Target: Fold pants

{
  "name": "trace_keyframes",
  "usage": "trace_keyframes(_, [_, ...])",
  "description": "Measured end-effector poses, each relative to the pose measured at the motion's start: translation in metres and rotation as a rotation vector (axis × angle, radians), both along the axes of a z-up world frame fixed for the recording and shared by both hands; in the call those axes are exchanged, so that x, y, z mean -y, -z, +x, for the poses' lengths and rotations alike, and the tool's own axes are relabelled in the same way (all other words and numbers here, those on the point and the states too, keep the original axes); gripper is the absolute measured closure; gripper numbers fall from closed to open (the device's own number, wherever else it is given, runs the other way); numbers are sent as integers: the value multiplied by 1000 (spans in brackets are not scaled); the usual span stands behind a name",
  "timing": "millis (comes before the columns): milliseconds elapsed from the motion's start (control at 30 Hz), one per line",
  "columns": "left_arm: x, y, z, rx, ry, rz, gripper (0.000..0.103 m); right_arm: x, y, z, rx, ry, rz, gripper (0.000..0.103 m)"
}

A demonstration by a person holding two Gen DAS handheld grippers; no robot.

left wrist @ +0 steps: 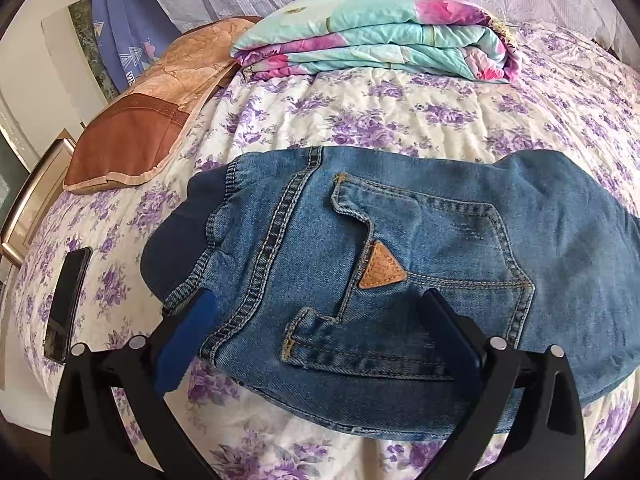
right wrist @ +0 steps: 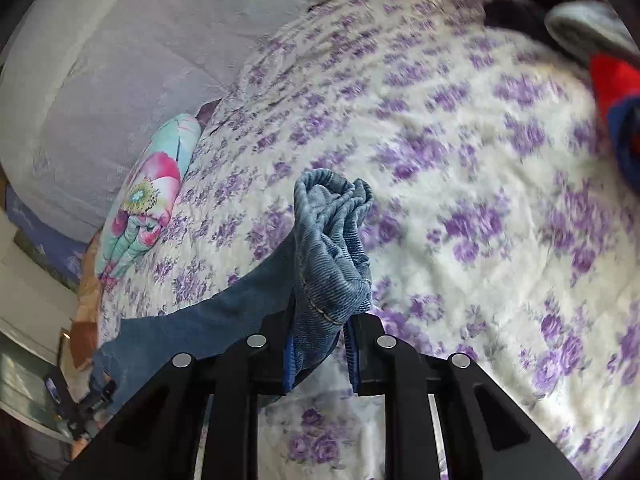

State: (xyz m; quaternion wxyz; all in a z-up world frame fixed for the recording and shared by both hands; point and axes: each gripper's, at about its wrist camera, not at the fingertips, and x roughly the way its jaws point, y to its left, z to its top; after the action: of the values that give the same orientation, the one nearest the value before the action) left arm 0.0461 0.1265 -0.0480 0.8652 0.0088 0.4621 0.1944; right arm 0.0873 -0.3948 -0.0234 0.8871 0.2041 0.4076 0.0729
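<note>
Blue denim pants [left wrist: 420, 248] lie on the flowered bedspread [left wrist: 400, 112], back pocket and waistband up, with a tan triangle patch. My left gripper [left wrist: 320, 320] is open, its blue-padded fingers [left wrist: 188, 344] spread on either side of the pants' near edge, holding nothing. In the right wrist view my right gripper [right wrist: 320, 344] is shut on a bunched leg end of the pants [right wrist: 332, 248] and holds it up above the bed; the rest of the leg [right wrist: 208, 320] trails down to the left.
A folded turquoise floral quilt [left wrist: 380, 40] lies at the back of the bed, and shows in the right wrist view [right wrist: 148, 208]. A brown cushion [left wrist: 140, 132] sits at the left. A black phone [left wrist: 66, 304] lies near the left edge. Red and blue cloth [right wrist: 616, 112] sits at the right.
</note>
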Motion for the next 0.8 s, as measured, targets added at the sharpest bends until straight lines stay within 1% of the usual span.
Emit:
trace_keyframes(33, [-1,-3,-2,12,4,-18,4,-21,-15,0,26,-59,-52,83])
trace_keyframes(100, [-3,-10,-10,49,14,-63,4,-68,-39,-2,69,-181,-111,83])
trace_keyframes(167, [-4,-16,-18,75,18,-91,4,-127,-53,-6,110,-326,-167,83])
trace_keyframes(200, [-5,-20,-23,90,22,-108,4,-154,-55,-7,111,-391,-180,83])
trace_keyframes(267, [-6,-25,-30,107,28,-131,4,-210,-42,-6,78,-515,-228,82])
trace_keyframes(333, [-9,-27,-36,114,20,-150,4,-254,-11,3,3,-590,-284,66])
trace_keyframes(367, [-10,-27,-38,114,17,-153,4,-270,9,10,-76,-624,-294,37])
trace_keyframes(400, [-12,-27,-40,111,13,-155,4,-279,26,13,-146,-653,-282,19])
trace_keyframes(433, [-13,-27,-41,107,11,-158,4,-280,28,12,-141,-652,-265,16])
trace_keyframes(467, [-15,-27,-43,107,12,-163,4,-276,22,8,-126,-666,-235,15])
trace_keyframes(533, [-19,-27,-47,107,17,-174,4,-260,3,9,-136,-730,-102,16])
trace_keyframes(567, [-20,-28,-48,107,14,-173,4,-248,-9,11,-128,-734,-42,18])
trace_keyframes(600, [-23,-28,-49,108,7,-171,4,-239,-20,14,-105,-721,-17,19])
trace_keyframes(633, [-25,-29,-50,112,0,-169,4,-230,-32,18,-66,-685,-32,21])
trace_keyframes(667, [-27,-30,-51,118,-4,-169,4,-220,-41,22,-26,-639,-73,24])
trace_keyframes(700, [-29,-30,-52,123,-9,-172,4,-213,-45,28,-7,-597,-109,26])
trace_keyframes(767, [-33,-30,-53,123,-24,-181,4,-206,-36,39,-37,-537,-156,28])
trace_keyframes(800, [-34,-29,-53,123,-34,-187,4,-210,-30,42,-55,-537,-161,38])
